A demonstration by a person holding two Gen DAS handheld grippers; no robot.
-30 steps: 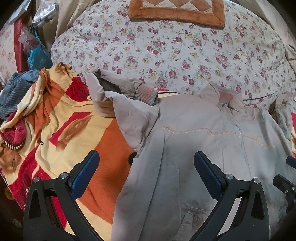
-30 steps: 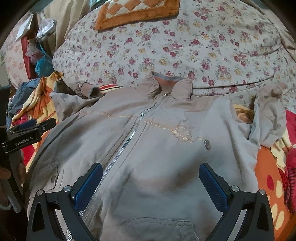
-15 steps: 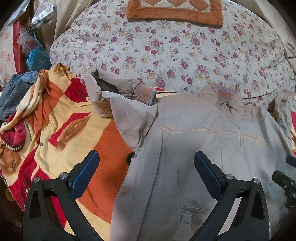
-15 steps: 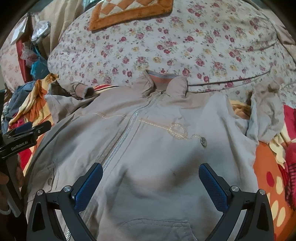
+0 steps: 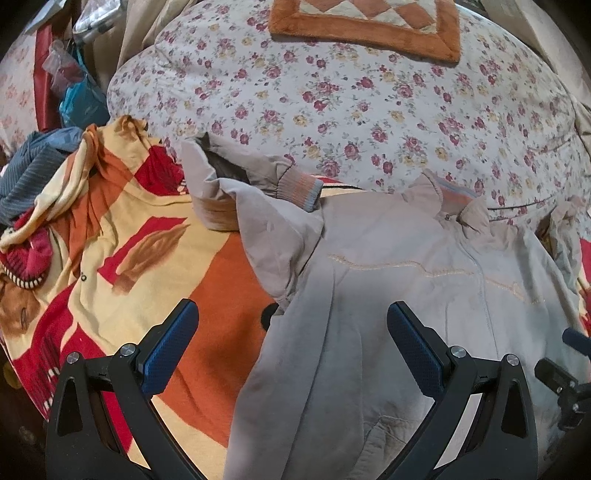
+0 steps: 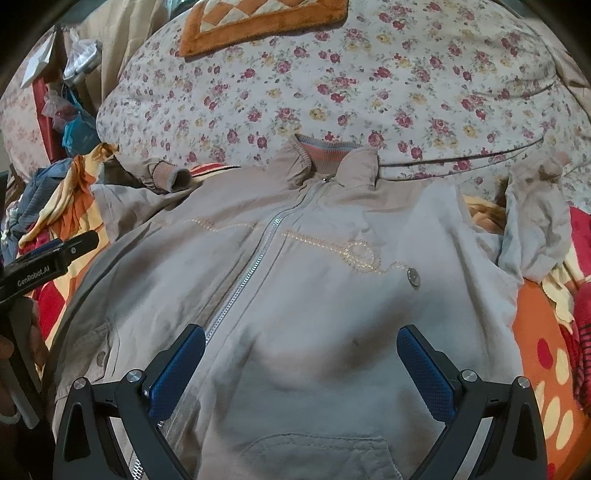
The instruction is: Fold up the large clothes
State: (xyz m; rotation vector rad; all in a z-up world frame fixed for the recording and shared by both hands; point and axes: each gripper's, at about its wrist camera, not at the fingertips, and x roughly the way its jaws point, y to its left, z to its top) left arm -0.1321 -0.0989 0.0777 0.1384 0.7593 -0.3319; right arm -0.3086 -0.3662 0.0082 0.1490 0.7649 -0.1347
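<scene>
While it lies front-up and zipped on the patterned blanket (image 5: 122, 236), the beige jacket (image 6: 314, 266) has its collar (image 6: 328, 162) pointing at the floral quilt (image 6: 369, 85); one sleeve (image 5: 255, 192) is folded back with its ribbed cuff (image 5: 299, 188) near the shoulder, the other sleeve (image 6: 535, 221) bunched at the far side. Above the jacket's side edge, the left gripper (image 5: 291, 347) hovers with jaws spread wide, empty. Over the chest, the right gripper (image 6: 301, 365) hangs likewise wide apart, gripping nothing. An orange-bordered mat (image 5: 365, 26) rests on the quilt
</scene>
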